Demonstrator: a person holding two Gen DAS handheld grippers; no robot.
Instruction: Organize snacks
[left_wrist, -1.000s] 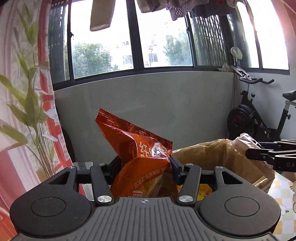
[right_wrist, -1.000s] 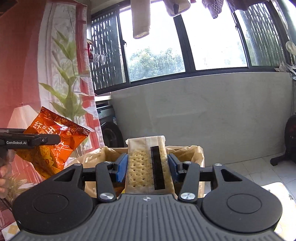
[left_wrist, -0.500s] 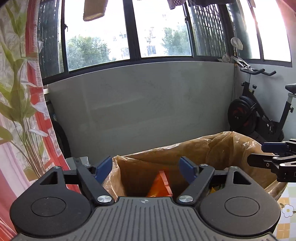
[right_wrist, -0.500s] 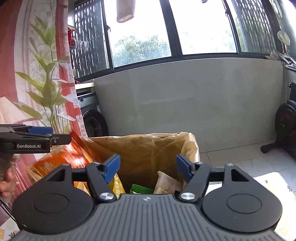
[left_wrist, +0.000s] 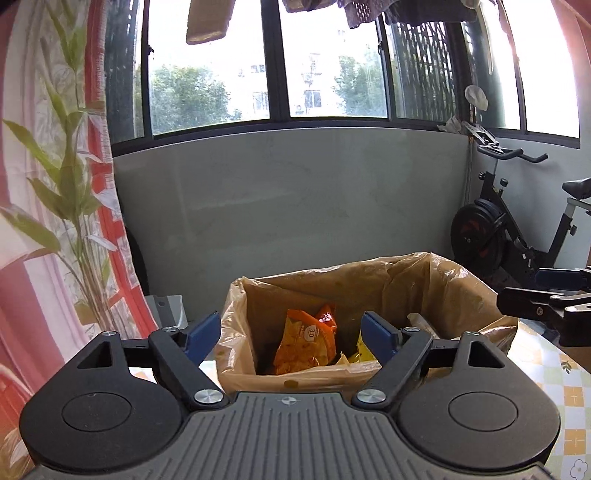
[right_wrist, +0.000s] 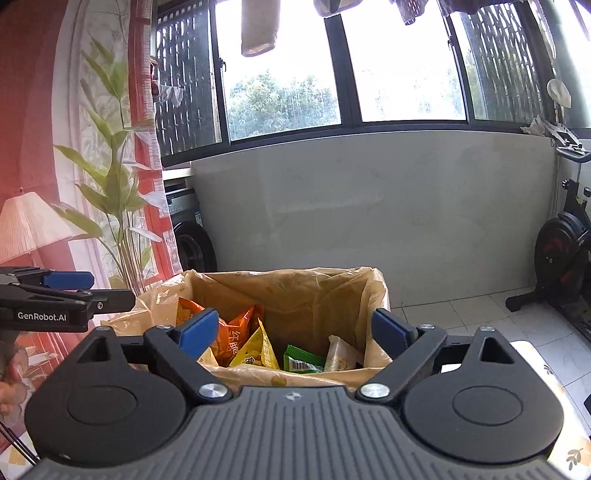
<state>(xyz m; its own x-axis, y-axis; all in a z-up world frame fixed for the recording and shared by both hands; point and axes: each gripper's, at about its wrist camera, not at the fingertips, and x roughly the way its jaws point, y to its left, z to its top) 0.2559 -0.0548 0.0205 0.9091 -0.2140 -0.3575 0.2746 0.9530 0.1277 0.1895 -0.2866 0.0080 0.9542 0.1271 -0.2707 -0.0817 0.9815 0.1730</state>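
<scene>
A bin lined with a tan plastic bag (left_wrist: 436, 284) (right_wrist: 314, 291) stands just ahead of both grippers. Inside lie an orange snack bag (left_wrist: 306, 343) (right_wrist: 236, 332), a yellow packet (right_wrist: 258, 350), a green packet (right_wrist: 301, 360) and a clear cracker pack (right_wrist: 340, 356). My left gripper (left_wrist: 291, 336) is open and empty above the bin's near rim. My right gripper (right_wrist: 295, 332) is open and empty over the bin. The right gripper shows at the right edge of the left wrist view (left_wrist: 546, 302); the left gripper shows at the left of the right wrist view (right_wrist: 55, 295).
A grey low wall with windows (left_wrist: 295, 203) runs behind the bin. An exercise bike (left_wrist: 517, 236) stands at the right. A red patterned curtain and a leafy plant (right_wrist: 110, 203) are at the left. A patterned tablecloth (left_wrist: 554, 376) lies under the bin.
Both grippers opened. The orange snack bag left my left gripper and the cracker pack left my right gripper; both now lie in the bin. Both grippers have pulled back slightly.
</scene>
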